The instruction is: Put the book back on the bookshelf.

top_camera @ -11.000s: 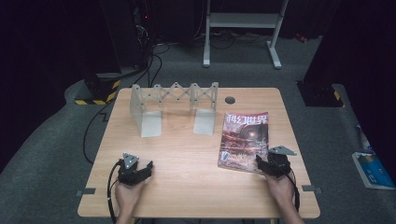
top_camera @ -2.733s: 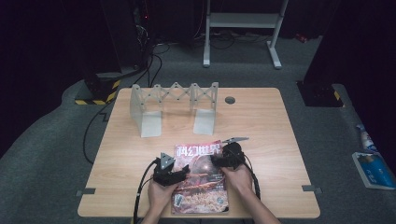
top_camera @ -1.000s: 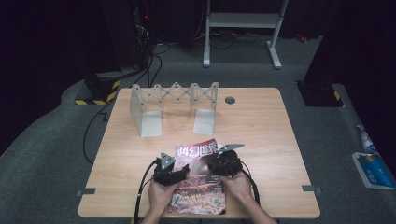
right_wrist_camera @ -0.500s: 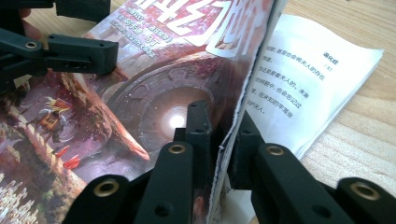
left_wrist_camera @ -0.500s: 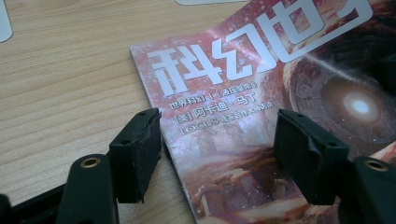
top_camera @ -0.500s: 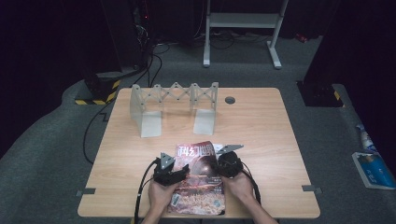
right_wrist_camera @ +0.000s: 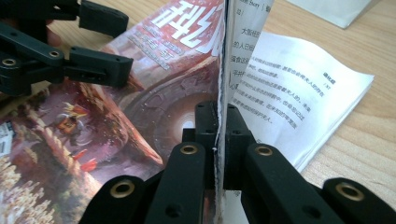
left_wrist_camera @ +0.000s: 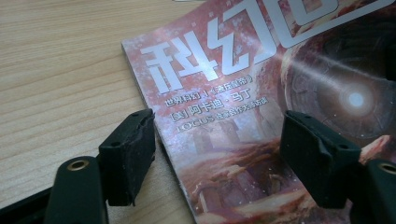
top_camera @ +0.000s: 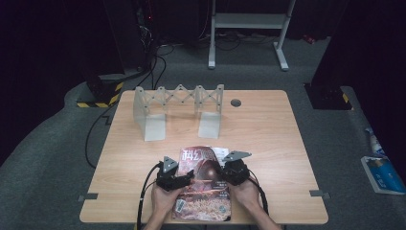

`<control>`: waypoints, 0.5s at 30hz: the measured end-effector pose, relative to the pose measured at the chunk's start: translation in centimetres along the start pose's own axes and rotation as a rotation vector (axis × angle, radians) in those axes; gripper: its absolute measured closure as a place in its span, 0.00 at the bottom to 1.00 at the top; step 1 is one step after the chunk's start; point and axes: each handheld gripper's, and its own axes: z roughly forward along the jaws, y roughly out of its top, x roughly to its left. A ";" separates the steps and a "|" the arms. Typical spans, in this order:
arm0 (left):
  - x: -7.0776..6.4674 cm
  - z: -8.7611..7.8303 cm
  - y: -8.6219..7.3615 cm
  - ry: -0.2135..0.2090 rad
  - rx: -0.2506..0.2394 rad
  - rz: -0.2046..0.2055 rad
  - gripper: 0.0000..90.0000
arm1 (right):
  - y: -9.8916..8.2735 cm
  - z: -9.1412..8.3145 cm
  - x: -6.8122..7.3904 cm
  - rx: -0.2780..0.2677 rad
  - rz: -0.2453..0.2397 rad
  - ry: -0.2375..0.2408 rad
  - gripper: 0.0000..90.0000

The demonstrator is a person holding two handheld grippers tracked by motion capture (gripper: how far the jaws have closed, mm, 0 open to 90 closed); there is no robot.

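Note:
A magazine [top_camera: 203,191] with a reddish sci-fi cover lies near the table's front edge. My left gripper [top_camera: 187,176] is open, and its jaws have just been opening further. They straddle the magazine's spine edge [left_wrist_camera: 154,126], with one pad [left_wrist_camera: 128,154] over bare wood and the other over the cover. My right gripper [right_wrist_camera: 219,126] is shut on the cover's free edge, on which its jaws have just been closing. The cover [right_wrist_camera: 154,93] stands lifted upright, baring a white printed page [right_wrist_camera: 299,112] beneath it. In the right gripper view the left gripper [right_wrist_camera: 98,42] shows at the top left.
A grey accordion-style rack [top_camera: 179,108] stands at the back of the wooden table [top_camera: 287,143], with a small round grommet [top_camera: 235,102] to its right. On the floor are cables, a metal stand [top_camera: 249,19] and a blue-white item [top_camera: 383,172] at right.
The right gripper has closed on the cover's right edge and raised it, so white inner pages show. The left gripper has stayed at the spine side.

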 end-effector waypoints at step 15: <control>0.6 0.0 0.0 -0.082 -0.012 -0.067 0.22 | 0.2 -2.2 0.4 -0.088 -0.024 0.041 0.98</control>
